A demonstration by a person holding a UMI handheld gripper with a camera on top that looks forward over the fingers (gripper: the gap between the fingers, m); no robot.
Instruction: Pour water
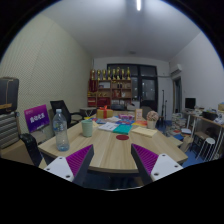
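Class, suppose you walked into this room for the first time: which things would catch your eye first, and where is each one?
First comes the wooden table, filling the room's middle just beyond the open gripper and its purple pads. A clear water bottle stands near the table's left edge, with a pale cup to its right. On the far wall, a shelf holds a row of yellow bottles.

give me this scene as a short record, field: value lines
setting: room with a wooden table
tongs: open, holding nothing, pink pads at each side
bottle: clear plastic, upright on the table, ahead of the left finger
cup: upright on the table, beside the bottle, apart from it
clutter: papers and small items further back on the table
background: shelf against the far wall
task state: bottle not yet grasped
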